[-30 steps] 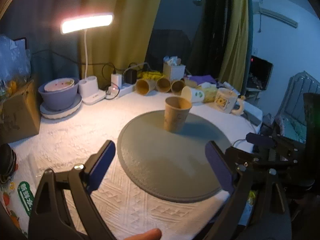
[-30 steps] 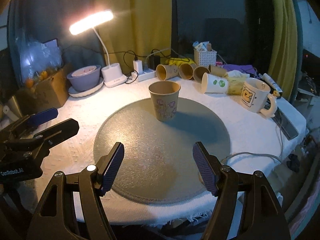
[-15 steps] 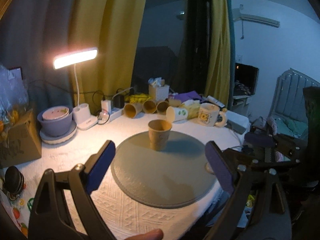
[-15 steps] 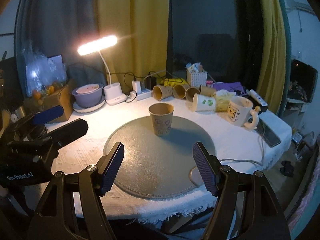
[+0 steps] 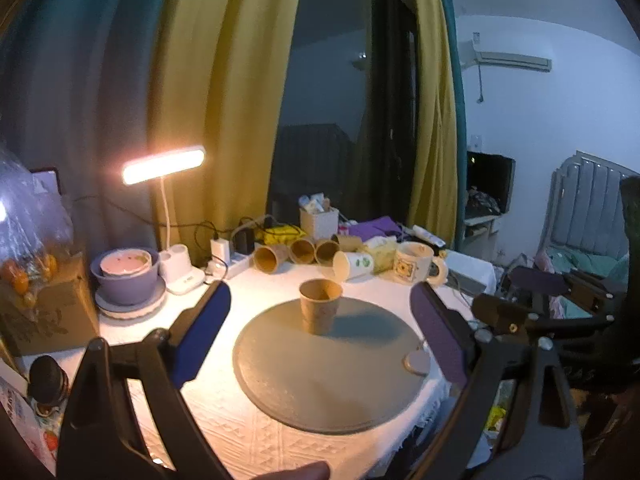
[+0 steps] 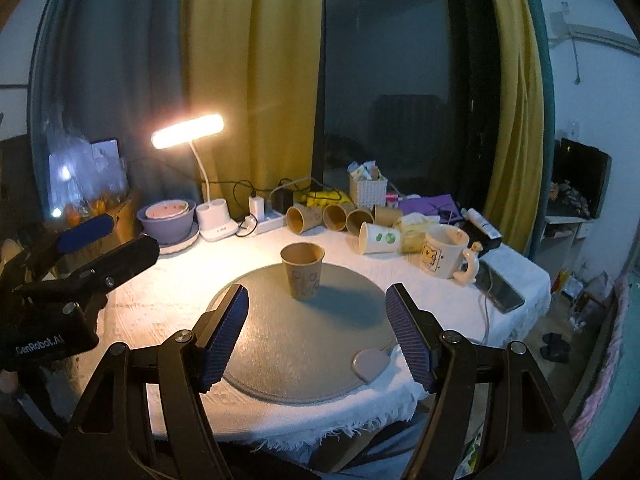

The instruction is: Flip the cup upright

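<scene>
A brown paper cup [image 5: 320, 306] stands upright, mouth up, on the far part of a round grey mat [image 5: 328, 364]; it also shows in the right wrist view [image 6: 303, 271] on the mat [image 6: 304, 344]. My left gripper [image 5: 320, 332] is open and empty, held back from the cup over the table's near side. My right gripper [image 6: 318, 332] is open and empty, well short of the cup near the table's front edge. The left gripper also appears at the left of the right wrist view [image 6: 88, 248].
Several paper cups [image 6: 332, 218] lie on their sides at the back, with a white cup [image 6: 378, 237], a mug [image 6: 446, 252], a lit desk lamp [image 6: 188, 136], a purple bowl [image 6: 168, 218], a power strip [image 6: 260, 216] and a phone [image 6: 502, 288]. A small pink pad [image 6: 370, 362] lies at the mat's edge.
Both grippers have pulled back and up from the cup, which looks smaller and farther. The cup stays upright on the mat. Both jaws stay open.
</scene>
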Demonstrator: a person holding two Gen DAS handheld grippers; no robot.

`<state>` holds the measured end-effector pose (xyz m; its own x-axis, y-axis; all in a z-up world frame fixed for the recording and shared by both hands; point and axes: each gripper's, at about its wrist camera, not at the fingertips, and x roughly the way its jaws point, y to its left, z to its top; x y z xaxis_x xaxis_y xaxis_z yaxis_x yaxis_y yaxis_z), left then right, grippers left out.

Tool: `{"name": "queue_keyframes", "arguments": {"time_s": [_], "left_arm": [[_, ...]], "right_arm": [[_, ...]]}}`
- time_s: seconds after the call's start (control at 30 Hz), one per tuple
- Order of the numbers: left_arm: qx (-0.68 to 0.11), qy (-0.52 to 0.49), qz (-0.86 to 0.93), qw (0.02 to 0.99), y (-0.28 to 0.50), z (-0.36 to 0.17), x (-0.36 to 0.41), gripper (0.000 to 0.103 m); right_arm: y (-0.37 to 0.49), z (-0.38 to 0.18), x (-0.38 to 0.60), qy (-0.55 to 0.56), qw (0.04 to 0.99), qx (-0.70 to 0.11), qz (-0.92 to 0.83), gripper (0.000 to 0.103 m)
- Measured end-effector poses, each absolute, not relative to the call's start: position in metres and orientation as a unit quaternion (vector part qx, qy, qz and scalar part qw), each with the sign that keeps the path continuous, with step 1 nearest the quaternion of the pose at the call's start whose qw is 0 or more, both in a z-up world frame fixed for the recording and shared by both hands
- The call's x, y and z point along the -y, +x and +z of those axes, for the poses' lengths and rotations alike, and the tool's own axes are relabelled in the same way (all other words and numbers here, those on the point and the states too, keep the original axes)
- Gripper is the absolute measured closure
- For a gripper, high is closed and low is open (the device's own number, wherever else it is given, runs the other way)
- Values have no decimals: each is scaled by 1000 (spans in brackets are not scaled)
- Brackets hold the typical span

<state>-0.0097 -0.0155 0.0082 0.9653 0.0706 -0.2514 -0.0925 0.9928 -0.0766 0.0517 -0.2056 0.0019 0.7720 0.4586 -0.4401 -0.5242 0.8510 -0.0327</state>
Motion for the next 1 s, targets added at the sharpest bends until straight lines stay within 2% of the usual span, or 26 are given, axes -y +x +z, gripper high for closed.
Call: {"name": "queue_keyframes", "arguments": {"time_s": [0.3,1.0], "left_arm": [[-104,-46,58,992,-26,20,6,11],[-116,-55,66,990,-22,15,-2,11]], "right_arm": [[40,16,211,-70,943,-193,261,29],[42,14,206,-70,941,-198,267,29]]}}
